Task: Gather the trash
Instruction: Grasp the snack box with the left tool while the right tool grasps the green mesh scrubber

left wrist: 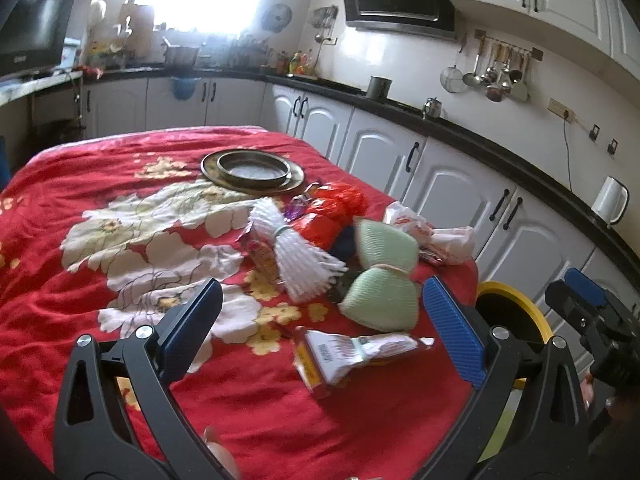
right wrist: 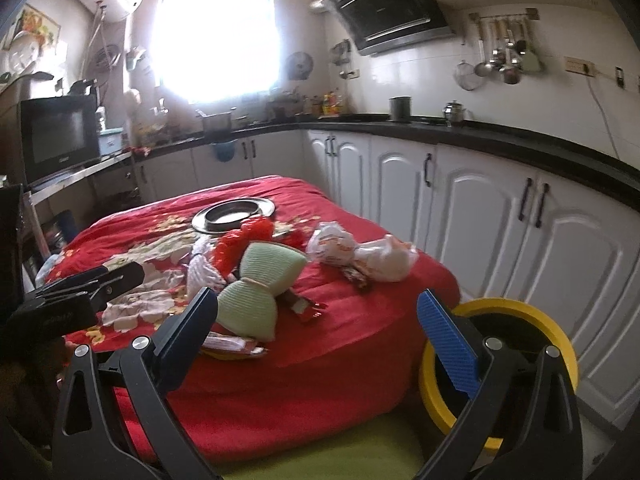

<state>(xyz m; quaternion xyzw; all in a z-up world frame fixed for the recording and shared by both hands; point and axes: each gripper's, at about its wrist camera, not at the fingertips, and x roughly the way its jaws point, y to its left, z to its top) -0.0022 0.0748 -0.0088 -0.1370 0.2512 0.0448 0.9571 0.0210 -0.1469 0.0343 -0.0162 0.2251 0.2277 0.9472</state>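
Trash lies on the red flowered tablecloth [left wrist: 100,280]: a white and red snack wrapper [left wrist: 352,354] nearest me, a pale green bundle [left wrist: 380,272], a white fringed bundle [left wrist: 296,248], an orange plastic bag [left wrist: 336,208] and a white plastic bag [left wrist: 432,236]. My left gripper [left wrist: 324,332] is open and empty, just above the wrapper. My right gripper [right wrist: 320,340] is open and empty at the table's near corner, with the green bundle [right wrist: 260,280] just beyond its left finger. A yellow-rimmed bin [right wrist: 500,364] stands on the floor beside the table, behind the right finger.
A round metal tray holding a ring [left wrist: 252,170] sits at the table's far side. White cabinets [right wrist: 480,216] under a black counter run along the right. The white bag [right wrist: 360,256] lies near the table's right edge. The floor [right wrist: 360,440] below is green.
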